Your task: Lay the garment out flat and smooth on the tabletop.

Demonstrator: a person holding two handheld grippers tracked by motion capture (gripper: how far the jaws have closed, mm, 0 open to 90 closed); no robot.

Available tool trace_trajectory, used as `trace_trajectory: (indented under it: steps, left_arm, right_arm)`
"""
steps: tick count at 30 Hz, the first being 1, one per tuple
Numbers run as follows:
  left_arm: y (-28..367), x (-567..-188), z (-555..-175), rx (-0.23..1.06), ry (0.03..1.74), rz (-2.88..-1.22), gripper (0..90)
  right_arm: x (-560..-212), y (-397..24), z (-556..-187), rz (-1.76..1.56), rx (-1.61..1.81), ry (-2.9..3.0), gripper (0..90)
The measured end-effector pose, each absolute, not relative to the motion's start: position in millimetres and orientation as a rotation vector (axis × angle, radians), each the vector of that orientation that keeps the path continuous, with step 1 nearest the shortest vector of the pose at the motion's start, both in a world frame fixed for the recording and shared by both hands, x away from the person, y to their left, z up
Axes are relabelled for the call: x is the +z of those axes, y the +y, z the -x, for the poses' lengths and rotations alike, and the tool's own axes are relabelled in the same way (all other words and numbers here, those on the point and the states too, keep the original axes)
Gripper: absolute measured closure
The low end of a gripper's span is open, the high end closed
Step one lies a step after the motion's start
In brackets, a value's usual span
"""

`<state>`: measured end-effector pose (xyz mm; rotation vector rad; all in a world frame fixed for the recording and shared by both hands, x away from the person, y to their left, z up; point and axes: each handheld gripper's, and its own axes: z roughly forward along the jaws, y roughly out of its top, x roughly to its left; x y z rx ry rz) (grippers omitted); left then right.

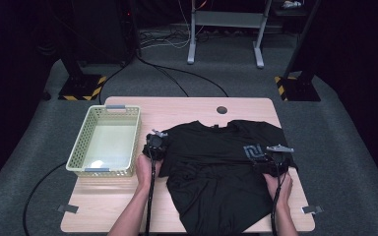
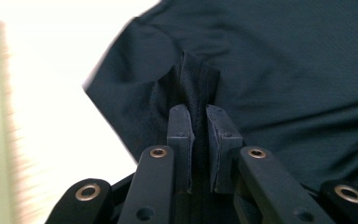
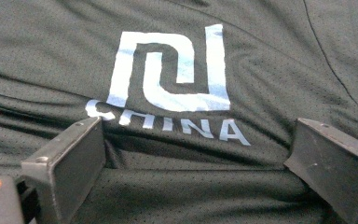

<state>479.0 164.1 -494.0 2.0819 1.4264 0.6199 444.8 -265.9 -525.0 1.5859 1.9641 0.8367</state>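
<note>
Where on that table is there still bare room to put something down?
Bare wood lies along the far edge behind the black shirt, and at the near left corner below the basket, whose inside is bare too. The right half is crowded: the shirt and both grippers cover it.

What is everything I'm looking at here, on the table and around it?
T-shirt: one, black with a white logo reading CHINA, spread on the table's right half.
Basket: one, pale yellow-green, on the table's left side.
Table: one, light wood.
Stand bases: two, black with yellow stripes, on the floor behind the table.
Grey frame: one, on the floor farther back.
Left gripper: one, black, pinching the shirt's left edge.
Right gripper: one, black, jaws wide apart over the shirt beside the logo.
Forearms: two, entering from below.
</note>
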Motion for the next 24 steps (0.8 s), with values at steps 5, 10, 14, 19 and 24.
trace_trajectory:
  steps: [5,10,14,19,24]
  left_arm:
    - [170.3,-488.5,-462.2,0.863,1.436,-2.120,80.5]
    - [172.6,-491.6,-450.1,0.921,1.480,-2.127,69.1]
    - [176.7,-489.0,-441.8,0.885,1.496,-2.083,65.0]
    - [183.5,-481.6,-428.1,0.681,1.451,-1.915,50.3]
    - [178.4,-489.6,-442.7,0.464,1.423,-1.877,40.9]
  right_arm:
    - [-524.8,-265.9,-444.8,-1.589,0.835,1.963,3.8]
    - [-524.7,-266.0,-443.2,-1.596,0.830,1.956,4.0]
    - [-524.7,-266.1,-442.9,-1.596,0.830,1.956,4.0]
    - [-524.7,-266.1,-443.0,-1.597,0.831,1.955,4.0]
    - [-524.6,-266.2,-443.1,-1.597,0.830,1.957,4.0]
